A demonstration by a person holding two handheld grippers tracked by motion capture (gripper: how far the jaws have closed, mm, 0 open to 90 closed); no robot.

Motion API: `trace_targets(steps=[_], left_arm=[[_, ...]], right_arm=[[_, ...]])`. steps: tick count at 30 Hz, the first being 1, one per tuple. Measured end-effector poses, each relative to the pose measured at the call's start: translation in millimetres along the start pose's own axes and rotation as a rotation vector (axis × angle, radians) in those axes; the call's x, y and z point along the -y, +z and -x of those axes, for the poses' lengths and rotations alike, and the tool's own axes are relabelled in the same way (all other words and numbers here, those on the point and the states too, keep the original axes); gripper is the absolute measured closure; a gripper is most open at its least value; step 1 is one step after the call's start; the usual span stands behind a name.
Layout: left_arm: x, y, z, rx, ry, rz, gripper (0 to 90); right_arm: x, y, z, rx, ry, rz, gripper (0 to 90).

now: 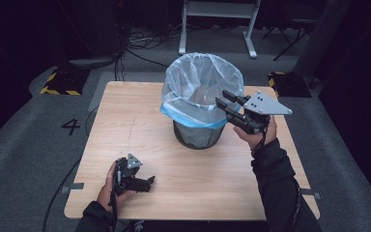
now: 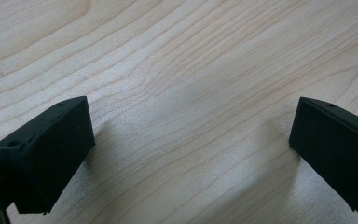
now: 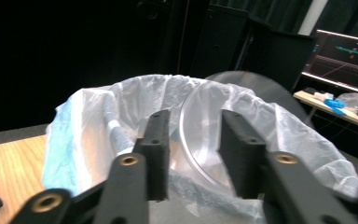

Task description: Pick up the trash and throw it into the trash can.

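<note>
A black mesh wastebasket [image 1: 198, 137] stands at the middle back of the wooden table [image 1: 125, 121], lined with a translucent white and blue bag [image 1: 198, 77]. My right gripper [image 1: 222, 97] hovers at the bin's right rim, pointing into it. In the right gripper view its jaws [image 3: 196, 121] stand apart over the bag [image 3: 88, 121]. A clear, blurred round plastic piece [image 3: 198, 144] sits in the gap and beyond, with neither jaw visibly touching it. My left gripper [image 1: 147, 182] rests low at the table's front left. It is open [image 2: 191, 116] over bare wood, holding nothing.
A white desk frame [image 1: 217, 24] and floor cables lie behind the table. Yellow-black striped blocks [image 1: 60, 84] [image 1: 287, 82] flank its back corners. A "4" [image 1: 71, 126] is marked on the floor at left. A lit monitor [image 3: 345, 56] stands far off.
</note>
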State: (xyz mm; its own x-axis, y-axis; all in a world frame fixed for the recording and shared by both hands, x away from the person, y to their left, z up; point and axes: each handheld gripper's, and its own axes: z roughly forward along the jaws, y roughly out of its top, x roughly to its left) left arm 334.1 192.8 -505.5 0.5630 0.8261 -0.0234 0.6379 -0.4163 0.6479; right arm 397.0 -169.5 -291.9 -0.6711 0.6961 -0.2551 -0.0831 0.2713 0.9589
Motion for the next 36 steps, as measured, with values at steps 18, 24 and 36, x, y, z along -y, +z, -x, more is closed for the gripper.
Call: trace_targets(steps=[18,24,36], left_arm=[[0.2,0.0,0.7,0.003,-0.009,-0.003,0.1],[0.1,0.2,0.5,0.004,-0.006,-0.001,0.1],[0.1,0.2,0.5,0.005,-0.005,-0.002,0.1]], right_arm=[[13.2,-14.7,5.1,0.049,0.087,0.021,41.1],[17.8,-29.8,6.2,0.028,0.095,0.032,36.3],[39.5,-54.8,3.0,-0.021,0.073,-0.012,30.8]])
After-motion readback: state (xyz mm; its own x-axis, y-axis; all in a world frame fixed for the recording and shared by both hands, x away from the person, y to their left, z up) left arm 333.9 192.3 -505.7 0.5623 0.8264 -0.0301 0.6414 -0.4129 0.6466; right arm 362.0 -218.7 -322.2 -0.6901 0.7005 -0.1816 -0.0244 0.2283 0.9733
